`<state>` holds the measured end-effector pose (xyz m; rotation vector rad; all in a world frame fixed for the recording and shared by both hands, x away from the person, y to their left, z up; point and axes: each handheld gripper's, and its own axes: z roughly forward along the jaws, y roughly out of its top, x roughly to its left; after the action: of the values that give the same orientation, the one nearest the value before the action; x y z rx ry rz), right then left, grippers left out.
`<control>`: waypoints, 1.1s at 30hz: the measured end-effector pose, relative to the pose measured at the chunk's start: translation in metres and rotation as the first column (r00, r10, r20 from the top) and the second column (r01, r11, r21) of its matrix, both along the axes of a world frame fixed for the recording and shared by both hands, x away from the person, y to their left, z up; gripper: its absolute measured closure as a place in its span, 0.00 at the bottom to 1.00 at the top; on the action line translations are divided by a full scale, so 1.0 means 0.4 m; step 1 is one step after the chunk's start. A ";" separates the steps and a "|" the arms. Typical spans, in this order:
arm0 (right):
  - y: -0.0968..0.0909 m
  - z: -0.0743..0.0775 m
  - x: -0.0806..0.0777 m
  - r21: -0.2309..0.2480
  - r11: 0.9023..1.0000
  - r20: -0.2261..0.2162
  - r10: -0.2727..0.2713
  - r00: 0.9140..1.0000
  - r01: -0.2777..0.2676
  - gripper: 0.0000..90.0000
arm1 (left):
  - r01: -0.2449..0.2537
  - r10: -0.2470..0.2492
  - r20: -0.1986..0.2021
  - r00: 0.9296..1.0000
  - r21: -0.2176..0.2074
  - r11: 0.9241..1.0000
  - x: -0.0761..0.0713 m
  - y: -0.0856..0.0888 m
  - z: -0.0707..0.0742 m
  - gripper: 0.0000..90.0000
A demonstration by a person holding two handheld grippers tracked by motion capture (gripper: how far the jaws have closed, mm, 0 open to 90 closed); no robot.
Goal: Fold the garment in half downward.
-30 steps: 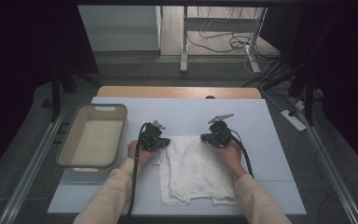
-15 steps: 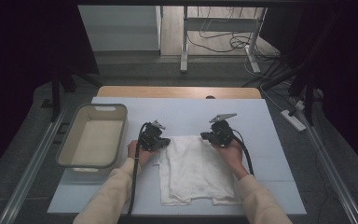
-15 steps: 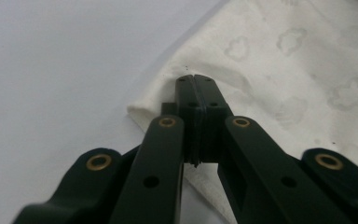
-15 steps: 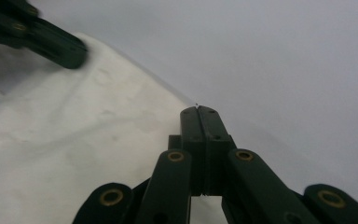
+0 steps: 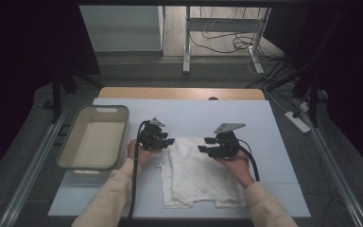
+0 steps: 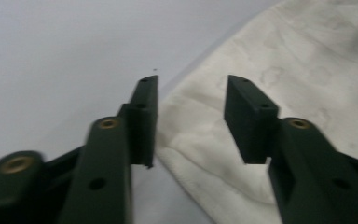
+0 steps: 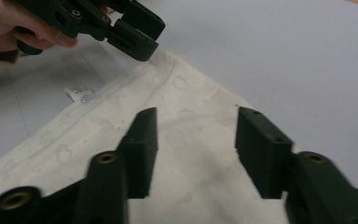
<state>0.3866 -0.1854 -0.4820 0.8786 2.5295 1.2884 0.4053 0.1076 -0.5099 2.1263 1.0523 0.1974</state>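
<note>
Both grippers have just let go: their fingers have been opening, and nothing is pinched between them now. Since the earlier view, the right gripper [image 5: 211, 145] has lifted off the white garment [image 5: 198, 175] and drifted inward over its top edge. The left gripper [image 5: 166, 141] hovers at the garment's top left corner, cloth lying just below and between its fingers [image 6: 145, 116], untouched. The garment lies folded flat on the bench [image 5: 274, 142], likely released to settle after a fold. A beige basin [image 5: 71, 142] sits well left of the left fingers.
</note>
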 end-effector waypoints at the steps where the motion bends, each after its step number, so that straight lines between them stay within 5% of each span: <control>1: -0.001 0.000 -0.009 0.019 1.000 -0.007 -0.001 1.000 0.001 0.48 | -0.008 0.008 0.000 1.000 -0.005 1.000 0.000 0.003 0.000 0.55; 8: 0.012 0.006 -0.066 0.036 0.998 -0.007 0.048 0.999 -0.048 0.41 | -0.014 0.014 -0.013 1.000 -0.016 1.000 0.001 0.012 0.003 0.42; 18: 0.012 0.007 -0.166 0.046 0.993 0.028 0.106 0.994 -0.108 0.40 | -0.010 0.010 -0.013 1.000 -0.033 0.999 -0.003 0.012 0.010 0.38; 24: 0.021 0.000 -0.190 0.050 0.990 0.024 0.132 0.991 -0.133 0.40 | -0.002 0.001 -0.029 1.000 -0.053 0.999 -0.004 0.015 0.009 0.37; 33: 0.057 -0.011 -0.209 0.025 0.983 0.012 0.180 0.984 -0.180 0.38 | 0.007 -0.008 -0.018 1.000 -0.028 1.000 -0.008 0.009 0.015 0.36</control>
<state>0.3028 -0.1627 -0.4864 0.6588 2.6417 1.3750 0.4022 0.1110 -0.5041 2.1101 1.0511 0.1594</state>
